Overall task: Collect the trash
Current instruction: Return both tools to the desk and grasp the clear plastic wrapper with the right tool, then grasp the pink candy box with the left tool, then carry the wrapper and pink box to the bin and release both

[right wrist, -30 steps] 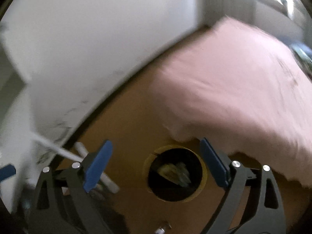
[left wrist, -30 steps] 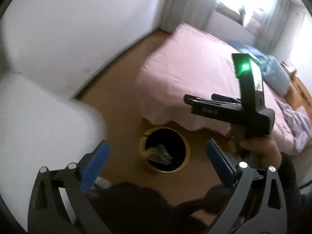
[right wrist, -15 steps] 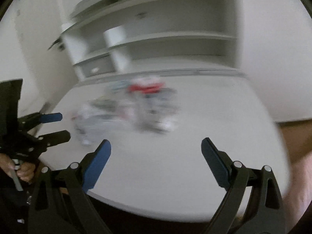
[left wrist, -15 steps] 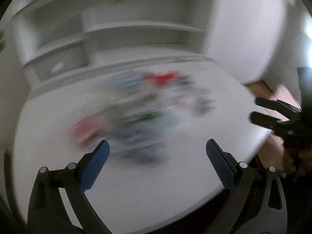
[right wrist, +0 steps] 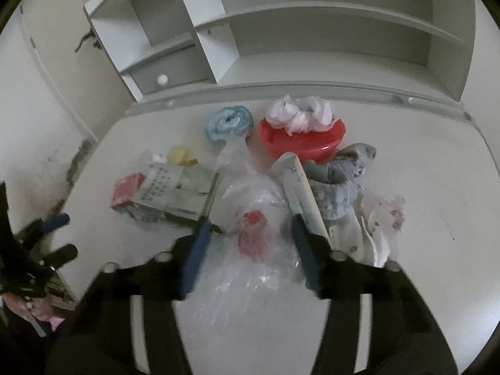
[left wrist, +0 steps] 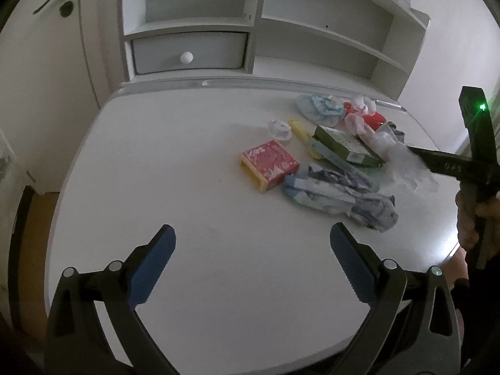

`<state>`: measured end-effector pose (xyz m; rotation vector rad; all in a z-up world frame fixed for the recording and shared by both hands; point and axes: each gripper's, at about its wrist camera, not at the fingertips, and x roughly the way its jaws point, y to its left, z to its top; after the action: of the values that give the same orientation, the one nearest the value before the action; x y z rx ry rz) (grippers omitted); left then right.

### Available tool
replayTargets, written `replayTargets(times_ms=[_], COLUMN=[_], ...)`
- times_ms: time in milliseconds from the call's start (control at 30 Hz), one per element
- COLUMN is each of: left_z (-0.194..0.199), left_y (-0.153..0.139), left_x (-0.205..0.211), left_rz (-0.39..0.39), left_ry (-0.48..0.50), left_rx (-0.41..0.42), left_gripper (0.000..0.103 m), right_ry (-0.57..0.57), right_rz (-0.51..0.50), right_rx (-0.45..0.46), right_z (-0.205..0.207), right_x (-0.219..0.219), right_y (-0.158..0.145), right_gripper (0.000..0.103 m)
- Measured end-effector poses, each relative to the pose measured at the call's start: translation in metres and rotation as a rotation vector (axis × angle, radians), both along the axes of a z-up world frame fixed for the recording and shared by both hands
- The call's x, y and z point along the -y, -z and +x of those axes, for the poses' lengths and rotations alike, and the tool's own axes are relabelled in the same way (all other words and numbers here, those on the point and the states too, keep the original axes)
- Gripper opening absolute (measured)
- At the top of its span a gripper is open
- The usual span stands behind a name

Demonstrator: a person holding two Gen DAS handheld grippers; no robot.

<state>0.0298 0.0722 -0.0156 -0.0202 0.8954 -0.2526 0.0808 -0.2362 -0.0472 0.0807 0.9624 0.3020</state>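
Note:
A heap of trash lies on the white desk (left wrist: 187,162): a red box (left wrist: 268,165), a green carton (left wrist: 347,147), a crumpled blue wrapper (left wrist: 340,193), a clear plastic bag (right wrist: 253,218) and a red bowl (right wrist: 301,139) with crumpled tissue. My left gripper (left wrist: 251,261) is open and empty above the desk's near part, short of the heap. My right gripper (right wrist: 250,234) is open, its fingers on either side of the clear plastic bag, not closed on it. It also shows in the left wrist view (left wrist: 450,164) at the heap's right side.
A white shelf unit (left wrist: 250,31) with a drawer (left wrist: 187,51) stands at the desk's back. A door (left wrist: 47,62) is to the left. A blue rolled cloth (right wrist: 228,123) and a grey cloth (right wrist: 347,165) lie in the heap.
Both grippers have swung from the bin on the floor by the bed up to the desk. The right gripper has dropped over the plastic bag and narrowed.

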Motion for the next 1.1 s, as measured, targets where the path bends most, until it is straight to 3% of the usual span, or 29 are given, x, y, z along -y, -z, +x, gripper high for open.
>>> replayTargets(times_ms=[167,300,400,500,633,700,733,800,900,1100], left_z=[0.040,0.076,0.087,0.095,0.102,0.102,0.101,0.101,0.104,0.094], left_y=[0.007,0.016,0.019,0.025,0.032,0.034,0.034,0.032,0.028,-0.003], left_x=[0.015,0.021,0.023,0.031,0.034,0.036,0.036,0.037,0.034,0.036], left_rz=[0.062,0.166,0.163,0.209,0.191,0.176,0.177,0.173,0.161,0.161], left_ry=[0.082,0.116,0.169,0.214,0.238,0.258,0.260,0.268,0.234,0.151], left_rx=[0.002,-0.013,-0.027,-0.025,-0.041,-0.046,-0.034,-0.023,-0.036,0.020], left_gripper=[0.096,0.096,0.096,0.096,0.094,0.074,0.069,0.044,0.043,0.043], right_ry=[-0.031,-0.018,-0.024,-0.027,-0.036,-0.035,-0.029,-0.017,0.004,0.061], right_rz=[-0.107,-0.063,-0.033,-0.010,0.015,0.039,0.044,0.044,0.046,0.064], right_rx=[0.028,0.083,0.106,0.106,0.109,0.107,0.107,0.109,0.117,0.162], right_z=[0.003,-0.012,-0.025,-0.032,-0.041,-0.046,-0.047,-0.051,-0.056,-0.070], right_x=[-0.013,-0.001,0.009,0.014,0.018,0.022,0.024,0.028,0.036,0.063], right_y=[0.004,-0.016,-0.031,-0.037,-0.041,-0.043,-0.043,-0.044,-0.048,-0.060], right_gripper=[0.030,0.030,0.030,0.030,0.030,0.030,0.030,0.030,0.030,0.030])
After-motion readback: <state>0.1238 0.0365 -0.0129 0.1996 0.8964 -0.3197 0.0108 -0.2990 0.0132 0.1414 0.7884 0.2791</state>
